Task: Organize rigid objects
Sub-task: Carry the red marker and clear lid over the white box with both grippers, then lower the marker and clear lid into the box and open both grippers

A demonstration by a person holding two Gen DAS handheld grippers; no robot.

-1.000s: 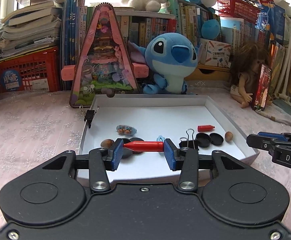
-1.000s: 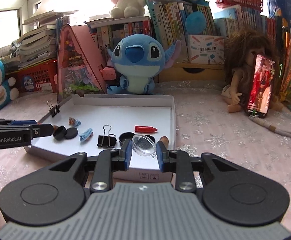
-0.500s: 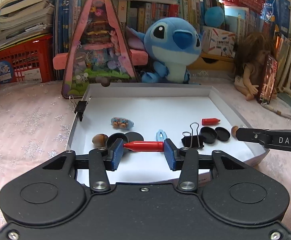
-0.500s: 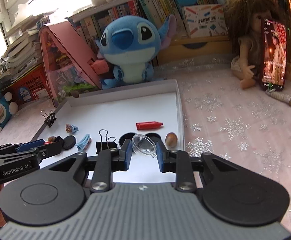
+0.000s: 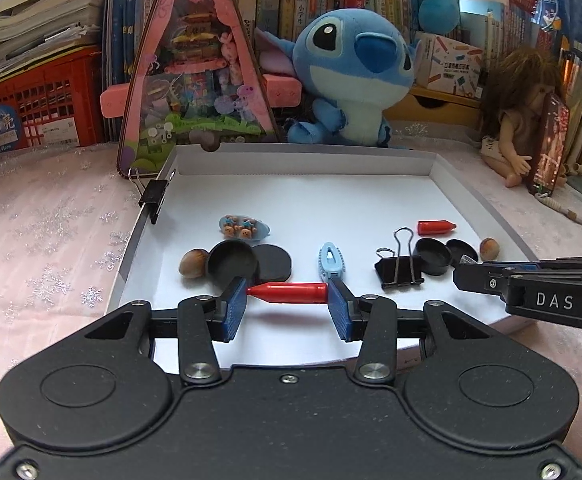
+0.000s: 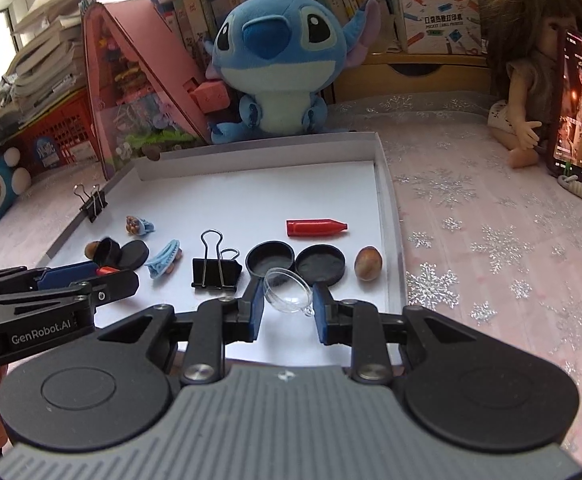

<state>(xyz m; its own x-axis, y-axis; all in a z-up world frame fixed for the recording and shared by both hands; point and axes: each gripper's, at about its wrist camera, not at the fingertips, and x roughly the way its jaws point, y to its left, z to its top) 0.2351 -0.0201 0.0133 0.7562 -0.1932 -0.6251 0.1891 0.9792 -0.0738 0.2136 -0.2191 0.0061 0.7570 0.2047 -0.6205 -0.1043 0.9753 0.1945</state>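
My left gripper [image 5: 287, 300] is shut on a red crayon-shaped piece [image 5: 289, 293], held crosswise just above the near part of a white tray [image 5: 487, 208]. My right gripper [image 6: 287, 304] is shut on a clear plastic half-shell [image 6: 287, 292] above the tray's near edge. In the tray lie a second red piece [image 6: 315, 227], black round lids [image 6: 319, 264], two binder clips [image 6: 214, 268], a blue hair clip [image 6: 164, 263], a small charm clip [image 6: 139, 225] and nuts [image 6: 368, 263].
A Stitch plush [image 5: 355, 76], a pink triangular toy box [image 5: 195, 72], books and a red crate [image 5: 31, 108] stand behind the tray. A doll with a phone [image 6: 575, 108] sits at the right on the pink snowflake cloth [image 6: 491, 240].
Both grippers have moved forward and lower over the tray, each still holding its object. The right gripper has swung left, closer to the black lids.
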